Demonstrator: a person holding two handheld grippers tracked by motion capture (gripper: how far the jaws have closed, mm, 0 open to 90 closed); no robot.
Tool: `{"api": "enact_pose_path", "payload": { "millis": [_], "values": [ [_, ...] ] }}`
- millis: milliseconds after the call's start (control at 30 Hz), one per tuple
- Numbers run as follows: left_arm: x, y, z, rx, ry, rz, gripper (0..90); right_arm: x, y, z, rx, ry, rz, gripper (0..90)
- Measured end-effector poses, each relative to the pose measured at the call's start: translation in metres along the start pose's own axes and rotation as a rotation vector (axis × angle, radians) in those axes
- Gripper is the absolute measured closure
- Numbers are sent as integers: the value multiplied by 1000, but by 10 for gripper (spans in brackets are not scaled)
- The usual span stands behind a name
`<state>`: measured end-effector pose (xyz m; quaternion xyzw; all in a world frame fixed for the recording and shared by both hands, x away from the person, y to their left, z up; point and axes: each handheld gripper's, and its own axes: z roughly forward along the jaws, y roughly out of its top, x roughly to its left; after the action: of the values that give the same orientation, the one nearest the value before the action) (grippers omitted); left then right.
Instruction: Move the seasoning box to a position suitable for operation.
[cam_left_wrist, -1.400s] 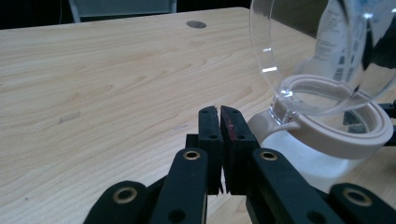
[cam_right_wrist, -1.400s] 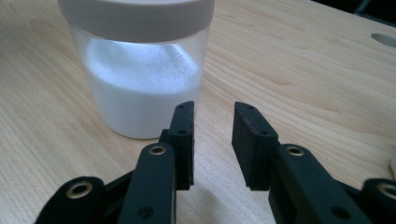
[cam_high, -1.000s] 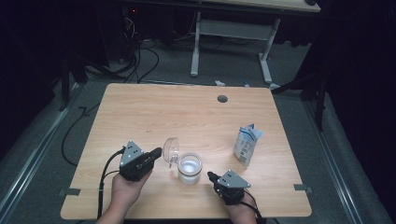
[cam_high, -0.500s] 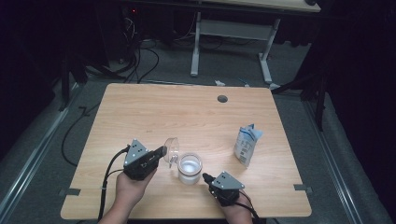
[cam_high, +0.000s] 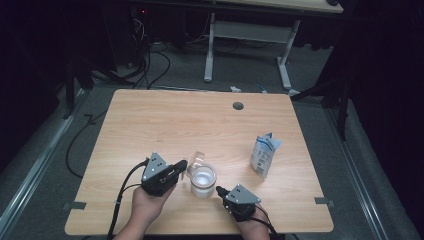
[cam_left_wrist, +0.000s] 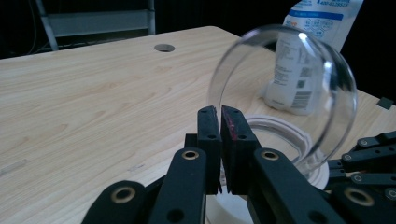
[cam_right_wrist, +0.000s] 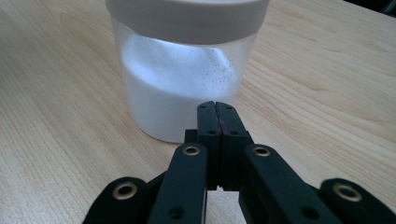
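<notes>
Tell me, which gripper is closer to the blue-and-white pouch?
Right. The right gripper sits just below-left of the pouch; the left gripper lies beyond the jar.

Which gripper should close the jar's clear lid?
Probably the left gripper: its shut jaws sit right at the raised clear lid. The right gripper, also shut, points at the jar wall lower down.

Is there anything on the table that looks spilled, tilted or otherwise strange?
No spill is visible. The clear lid stands tilted up over the jar of white powder instead of closing it. The blue-and-white pouch stands upright at the right, apart.
</notes>
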<state>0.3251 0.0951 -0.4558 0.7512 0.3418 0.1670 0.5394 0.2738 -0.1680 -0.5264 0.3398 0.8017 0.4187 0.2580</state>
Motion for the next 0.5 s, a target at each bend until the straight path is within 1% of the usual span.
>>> {"api": "enact_pose_path", "payload": {
  "millis": [133,267,400,500],
  "values": [
    [-3,-2,2,4,-8,-1,865,0,0,0,0,2,0,895],
    [-5,-5,-1,2,-6,0,866,0,-1,0,-3,4,3,895],
    [-6,-13,-4,10,-8,-11,871,0,-1,0,-2,5,2,895],
    [-11,-22,-5,23,-15,-15,875,0,-1,0,1,8,-1,894]
  ]
}}
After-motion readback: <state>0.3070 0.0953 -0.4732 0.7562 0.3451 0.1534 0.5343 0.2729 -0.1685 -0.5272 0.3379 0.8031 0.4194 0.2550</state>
